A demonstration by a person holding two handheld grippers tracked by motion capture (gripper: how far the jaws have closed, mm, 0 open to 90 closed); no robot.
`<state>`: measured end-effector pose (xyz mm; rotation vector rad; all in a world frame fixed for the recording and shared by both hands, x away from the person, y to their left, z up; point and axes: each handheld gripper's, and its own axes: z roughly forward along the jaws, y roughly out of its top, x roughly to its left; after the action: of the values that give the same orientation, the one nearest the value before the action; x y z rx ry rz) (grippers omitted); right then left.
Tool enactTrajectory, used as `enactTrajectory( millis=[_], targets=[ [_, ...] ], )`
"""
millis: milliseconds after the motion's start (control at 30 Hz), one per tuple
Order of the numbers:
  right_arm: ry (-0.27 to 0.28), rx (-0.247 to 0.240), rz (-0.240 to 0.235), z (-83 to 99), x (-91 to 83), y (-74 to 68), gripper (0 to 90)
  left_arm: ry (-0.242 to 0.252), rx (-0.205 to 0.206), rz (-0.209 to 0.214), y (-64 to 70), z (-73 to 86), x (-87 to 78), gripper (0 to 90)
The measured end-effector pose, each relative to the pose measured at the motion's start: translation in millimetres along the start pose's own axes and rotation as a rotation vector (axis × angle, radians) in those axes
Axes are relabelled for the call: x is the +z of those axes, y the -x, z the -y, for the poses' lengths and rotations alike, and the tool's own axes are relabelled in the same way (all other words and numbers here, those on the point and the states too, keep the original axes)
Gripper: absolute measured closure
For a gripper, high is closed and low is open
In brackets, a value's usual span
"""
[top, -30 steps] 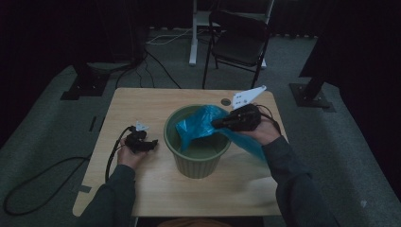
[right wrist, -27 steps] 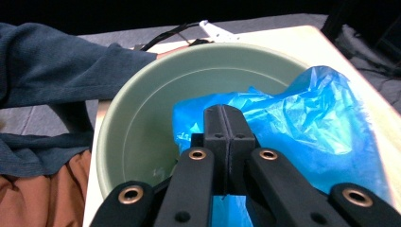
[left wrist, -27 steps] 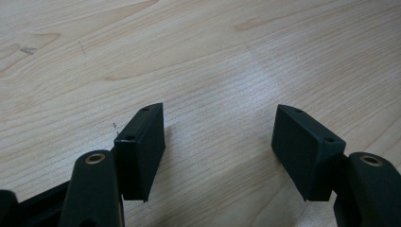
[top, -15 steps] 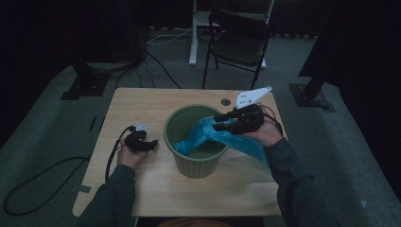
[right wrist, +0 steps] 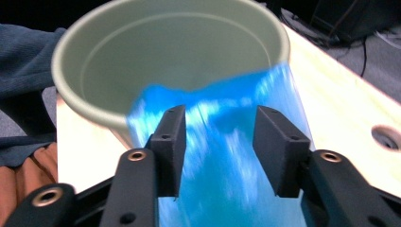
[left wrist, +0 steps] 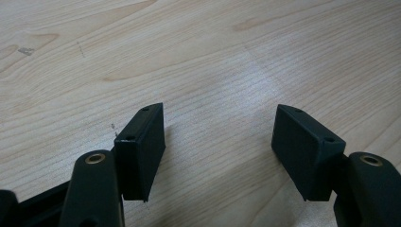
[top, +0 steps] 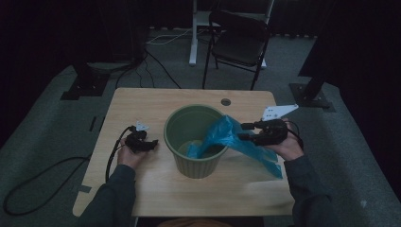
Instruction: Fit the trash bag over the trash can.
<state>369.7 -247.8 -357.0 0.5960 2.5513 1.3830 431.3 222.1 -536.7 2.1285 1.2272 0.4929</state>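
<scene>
Bag (top: 236,142) lies half in the bin (top: 195,142): one end sits down inside, the rest drapes over the right rim and trails across the table (top: 142,101) toward the person. Right gripper (top: 246,131) hovers at that rim; in the right gripper view its jaws stand parted with blue film (right wrist: 217,142) running between and under them, so it seems to hold nothing firmly. Left gripper (top: 150,144) rests on the table just left of the bin, jaws wide apart over bare wood.

Lining the bin looks like the step in hand. To do it well, I'd pinch a single layer at the bag's mouth rather than a bunch, lift it to open it, then fold the edge over the rim. The left gripper should brace the bin's near wall, since thin film drags and a light bin may tip or slide
</scene>
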Motion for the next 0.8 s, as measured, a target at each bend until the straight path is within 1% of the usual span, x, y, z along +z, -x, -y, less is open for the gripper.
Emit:
enactTrajectory(
  millis=[67,100,133,167,200,267,300,333,367,400,433,467,500,533,567,633,733,800],
  targets=[
    [-0.007,0.019,-0.003,9.0,-1.2,2.3,49.1,0.000,0.001,0.001,0.1,0.0,0.0,35.5],
    [-0.007,0.019,-0.003,9.0,-1.2,2.3,49.1,0.000,0.001,0.001,0.1,0.0,0.0,35.5],
    [-0.009,0.024,-0.007,13.1,-1.8,3.2,49.1,0.000,0.001,0.001,0.1,0.0,0.0,35.5],
    [-0.016,0.035,-0.015,20.6,-3.0,4.6,45.6,-0.003,0.011,0.009,-0.2,-0.3,-0.1,35.5],
    [-0.015,0.042,-0.022,23.3,-3.3,4.8,44.5,-0.004,0.012,0.010,-0.2,-0.4,-0.2,35.5],
    [-0.013,0.046,-0.040,27.4,-2.5,4.8,42.8,-0.008,0.015,0.013,0.2,-0.7,-0.3,35.5],
    [-0.013,0.046,-0.040,27.4,-2.5,4.8,42.8,-0.008,0.015,0.013,0.2,-0.7,-0.3,35.5],
    [-0.013,0.048,-0.053,29.0,-1.2,4.3,42.3,-0.008,0.015,0.013,0.2,-0.7,-0.3,35.5],
    [-0.021,0.042,-0.066,30.7,2.5,2.9,42.4,-0.013,0.022,0.021,1.0,-1.6,-0.9,37.5],
    [-0.025,0.040,-0.065,30.9,4.2,2.4,44.1,-0.017,0.028,0.026,1.9,-2.1,-1.5,40.2],
    [-0.031,0.034,-0.070,30.9,6.2,2.0,49.2,-0.020,0.034,0.031,2.7,-2.5,-2.0,44.0],
    [-0.035,0.032,-0.082,30.9,7.7,1.6,52.3,-0.024,0.043,0.039,4.2,-3.3,-2.7,47.0],
    [-0.035,0.032,-0.082,30.9,7.7,1.6,52.3,-0.024,0.043,0.039,4.2,-3.3,-2.7,51.6],
    [-0.039,0.022,-0.097,30.6,10.1,1.0,57.2,-0.032,0.056,0.048,6.1,-4.3,-3.4,51.6],
    [-0.045,0.012,-0.101,29.6,13.1,0.5,66.2,-0.036,0.065,0.054,6.9,-4.7,-3.8,56.7],
    [-0.052,0.004,-0.099,28.1,16.0,0.6,73.8,-0.035,0.070,0.081,7.9,-5.6,-5.1,60.8],
    [-0.051,-0.004,-0.103,26.3,17.8,0.8,82.1,0.008,0.068,0.135,7.1,-8.5,-11.7,64.7],
    [-0.050,-0.012,-0.101,24.9,18.1,1.1,84.4,0.040,0.077,0.166,7.3,-12.0,-18.8,65.2]
  ],
)
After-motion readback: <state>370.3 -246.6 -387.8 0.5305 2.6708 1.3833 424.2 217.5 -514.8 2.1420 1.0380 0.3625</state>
